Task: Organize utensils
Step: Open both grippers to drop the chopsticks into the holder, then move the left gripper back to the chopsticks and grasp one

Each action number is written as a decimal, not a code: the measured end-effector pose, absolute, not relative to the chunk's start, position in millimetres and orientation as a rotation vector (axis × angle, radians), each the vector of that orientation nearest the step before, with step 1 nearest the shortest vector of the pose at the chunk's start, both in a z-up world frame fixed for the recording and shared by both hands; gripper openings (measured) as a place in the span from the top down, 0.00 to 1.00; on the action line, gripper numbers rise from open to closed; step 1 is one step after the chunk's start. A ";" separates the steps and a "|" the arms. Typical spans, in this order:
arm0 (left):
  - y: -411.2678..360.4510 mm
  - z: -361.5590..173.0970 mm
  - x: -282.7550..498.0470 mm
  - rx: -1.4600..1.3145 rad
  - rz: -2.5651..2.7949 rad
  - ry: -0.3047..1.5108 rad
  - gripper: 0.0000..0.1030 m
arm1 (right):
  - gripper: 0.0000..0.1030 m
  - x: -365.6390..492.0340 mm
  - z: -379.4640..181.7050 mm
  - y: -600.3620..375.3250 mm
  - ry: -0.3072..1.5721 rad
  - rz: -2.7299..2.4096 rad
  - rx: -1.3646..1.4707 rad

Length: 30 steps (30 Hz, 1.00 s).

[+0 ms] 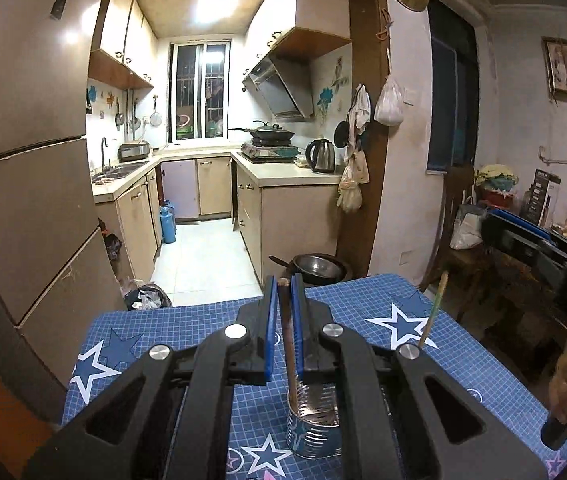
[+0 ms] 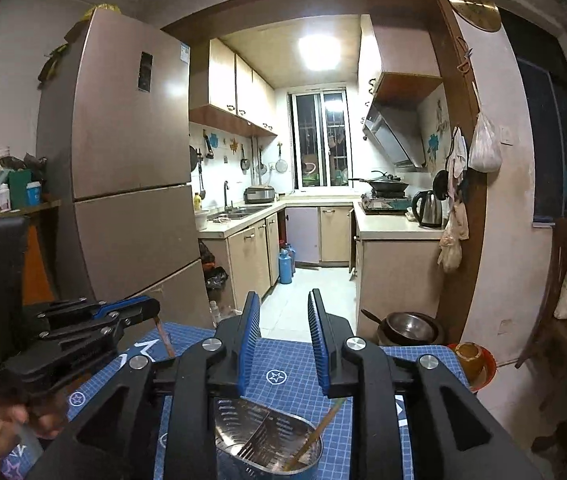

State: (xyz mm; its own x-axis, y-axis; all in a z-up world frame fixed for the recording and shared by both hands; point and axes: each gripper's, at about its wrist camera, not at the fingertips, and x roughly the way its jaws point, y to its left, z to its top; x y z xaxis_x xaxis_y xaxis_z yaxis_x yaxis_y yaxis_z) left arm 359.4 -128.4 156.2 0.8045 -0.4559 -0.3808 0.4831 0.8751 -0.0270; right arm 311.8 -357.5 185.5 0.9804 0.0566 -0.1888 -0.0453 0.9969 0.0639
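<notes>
A perforated steel utensil holder (image 1: 313, 426) stands on the blue star-patterned mat (image 1: 203, 328). My left gripper (image 1: 284, 286) is shut on a brown stick-like utensil (image 1: 286, 340) whose lower end reaches into the holder. A light wooden utensil (image 1: 433, 312) leans out of the holder to the right. In the right wrist view the holder (image 2: 267, 438) sits just below my open, empty right gripper (image 2: 283, 300), with the light wooden utensil (image 2: 315, 436) leaning inside it. The left gripper (image 2: 139, 312) shows at the left, holding the brown utensil (image 2: 163, 338).
A large fridge (image 1: 23, 184) stands to the left. A steel bowl in a dark pan (image 1: 317, 268) sits beyond the mat's far edge. A wooden chair (image 1: 459, 240) and cluttered shelf are to the right. An orange bowl (image 2: 471, 360) sits at the mat's right corner.
</notes>
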 end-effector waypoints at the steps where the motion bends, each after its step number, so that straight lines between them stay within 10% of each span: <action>1: -126.9 158.3 360.2 0.068 -0.501 0.393 0.93 | 0.74 306.1 185.9 -357.6 0.187 0.053 0.058; 6: -125.5 169.7 356.9 0.074 -0.481 0.357 0.43 | 0.74 265.4 192.5 -363.1 0.154 0.071 0.066; 21: -89.4 201.5 277.2 0.101 -0.424 0.153 0.43 | 0.63 143.5 177.3 -378.5 0.134 0.095 0.035; 30: -25.3 110.7 137.0 0.217 -0.459 0.321 0.43 | 0.58 68.1 67.4 -337.8 0.374 0.116 -0.028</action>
